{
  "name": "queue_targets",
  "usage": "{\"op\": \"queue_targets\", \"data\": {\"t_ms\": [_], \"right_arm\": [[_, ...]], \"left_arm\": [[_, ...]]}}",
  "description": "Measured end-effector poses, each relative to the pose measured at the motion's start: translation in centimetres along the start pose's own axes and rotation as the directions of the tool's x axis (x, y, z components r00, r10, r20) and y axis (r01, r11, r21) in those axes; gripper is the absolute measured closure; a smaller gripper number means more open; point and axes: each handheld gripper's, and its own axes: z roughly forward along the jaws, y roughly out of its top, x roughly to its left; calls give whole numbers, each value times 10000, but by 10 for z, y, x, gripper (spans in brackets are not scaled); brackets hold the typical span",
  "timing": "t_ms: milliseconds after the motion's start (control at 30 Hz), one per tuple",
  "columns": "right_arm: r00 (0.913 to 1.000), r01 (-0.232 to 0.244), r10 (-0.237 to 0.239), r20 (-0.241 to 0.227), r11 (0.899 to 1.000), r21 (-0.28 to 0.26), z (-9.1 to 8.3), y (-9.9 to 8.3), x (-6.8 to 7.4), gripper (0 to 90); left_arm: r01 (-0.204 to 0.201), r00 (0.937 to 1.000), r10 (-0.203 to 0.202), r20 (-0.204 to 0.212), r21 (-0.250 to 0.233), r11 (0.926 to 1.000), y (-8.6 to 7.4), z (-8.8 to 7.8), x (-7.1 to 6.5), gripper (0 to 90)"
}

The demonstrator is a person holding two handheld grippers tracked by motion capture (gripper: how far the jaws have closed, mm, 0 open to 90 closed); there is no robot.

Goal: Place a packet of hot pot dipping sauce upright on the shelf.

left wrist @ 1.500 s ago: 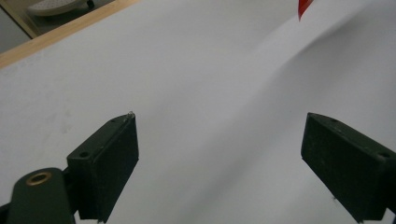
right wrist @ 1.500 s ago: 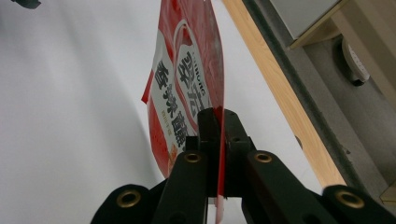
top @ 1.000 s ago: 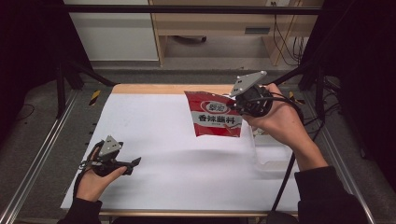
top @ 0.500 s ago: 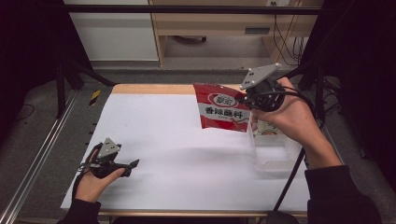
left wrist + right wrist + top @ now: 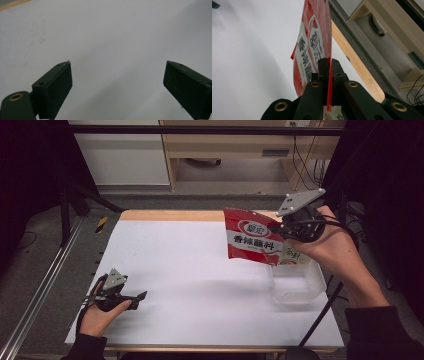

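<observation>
The right gripper (image 5: 283, 236) has its jaws clamped on an edge of the red seasoning packet (image 5: 252, 241), which hangs in the air above the near rim of the clear plastic container (image 5: 296, 284) at the right side of the white table (image 5: 200, 285). Picking up looks done; what seems left is lowering the packet into the container and letting go. The left gripper (image 5: 135, 297) rests low at the table's front left, jaws wide apart and empty
</observation>
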Motion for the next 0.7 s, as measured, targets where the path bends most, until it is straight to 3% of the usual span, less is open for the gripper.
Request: {"op": "queue_targets", "data": {"t_ms": [333, 700], "right_arm": [[9979, -594, 584, 281, 9975, 371, -17, -34, -9, 898], [9930, -1088, 1057, 532, 9922, 608, -28, -60, -19, 898]], "left_arm": [[9, 10000, -9, -6, 110, 9999, -2, 1, 1, 86], [140, 9999, -140, -21, 135, 9998, -4, 1, 4, 78]]}}
